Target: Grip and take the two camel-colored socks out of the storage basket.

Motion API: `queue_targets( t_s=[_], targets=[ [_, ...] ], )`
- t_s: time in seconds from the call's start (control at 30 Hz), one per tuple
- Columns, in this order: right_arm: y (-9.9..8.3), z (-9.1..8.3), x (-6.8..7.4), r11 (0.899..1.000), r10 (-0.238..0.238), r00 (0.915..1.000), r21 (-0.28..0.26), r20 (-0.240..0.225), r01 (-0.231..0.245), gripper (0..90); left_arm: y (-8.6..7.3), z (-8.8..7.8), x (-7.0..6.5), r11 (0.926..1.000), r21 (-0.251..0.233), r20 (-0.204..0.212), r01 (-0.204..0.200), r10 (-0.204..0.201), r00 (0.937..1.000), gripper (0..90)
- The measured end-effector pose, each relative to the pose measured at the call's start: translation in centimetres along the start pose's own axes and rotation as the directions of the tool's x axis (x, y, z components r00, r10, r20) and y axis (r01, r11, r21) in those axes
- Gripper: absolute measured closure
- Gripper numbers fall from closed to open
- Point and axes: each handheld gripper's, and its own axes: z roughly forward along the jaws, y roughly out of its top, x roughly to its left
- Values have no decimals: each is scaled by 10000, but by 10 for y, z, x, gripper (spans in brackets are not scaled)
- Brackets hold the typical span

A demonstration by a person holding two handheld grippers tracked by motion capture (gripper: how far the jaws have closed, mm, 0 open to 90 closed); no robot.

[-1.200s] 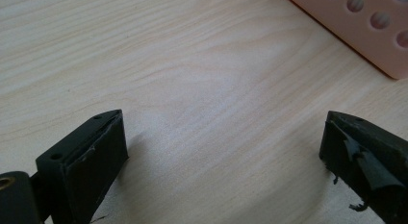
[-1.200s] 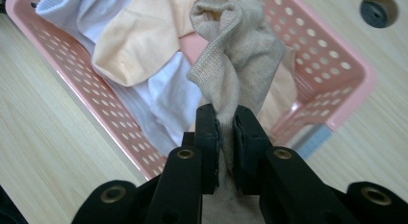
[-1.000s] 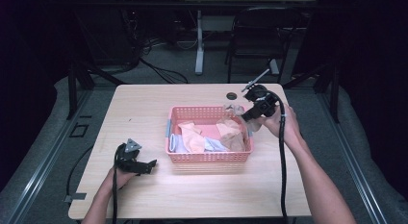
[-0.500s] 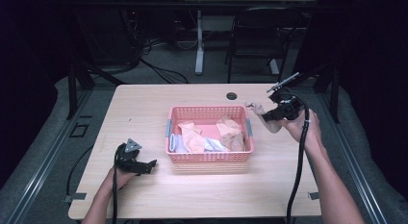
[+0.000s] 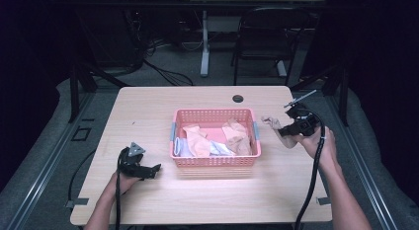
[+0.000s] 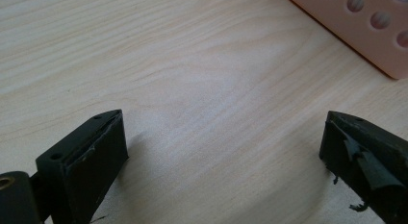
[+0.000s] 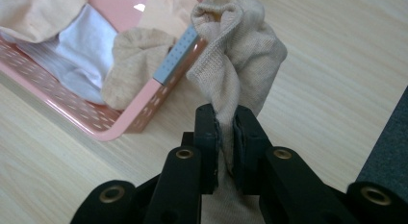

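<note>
Carried out of the pink basket [image 5: 215,162] toward centre right of the high view: beige sock [image 7: 238,60], pinched in the right gripper [image 5: 285,130], bunched end pointing left at the basket rim, long axis along the jaws. Left gripper [image 5: 154,169] at lower left, parted, empty, farther off.

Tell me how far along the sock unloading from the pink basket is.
Just starting. In hand: the right gripper is clamped on one beige sock, held over the table beside the basket. Left: several socks are in the basket; the left gripper rests open on the table.
</note>
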Motion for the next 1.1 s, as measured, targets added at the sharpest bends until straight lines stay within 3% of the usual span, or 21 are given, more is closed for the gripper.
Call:
queue_targets(
  t_s=[0.23, 0.57, 0.7, 0.77, 1.1],
  targets=[
    [-6, 4, -5, 9997, 223, 9997, 136, 91, -224, 819, 0, 0, 0, 10000, -2, 0, -3, 3, 10000, 25],
    [-17, 22, -21, 9960, 705, 9975, 537, 111, -710, 814, 0, 0, 0, 10000, 4, -6, 8, -8, 10000, 25],
    [-24, 32, -26, 9924, 914, 9957, 815, 177, -925, 815, 0, 0, 0, 10000, 3, -14, 11, -11, 10000, 25],
    [-30, 41, -33, 9871, 970, 9949, 1254, 267, -996, 815, 0, 0, 0, 10000, 2, -17, 5, -5, 10000, 25],
    [-36, 52, -44, 9791, 1487, 9889, 1396, 34, -1477, 802, 0, 0, 0, 10000, -7, -15, 0, 0, 10000, 25]
  ],
)
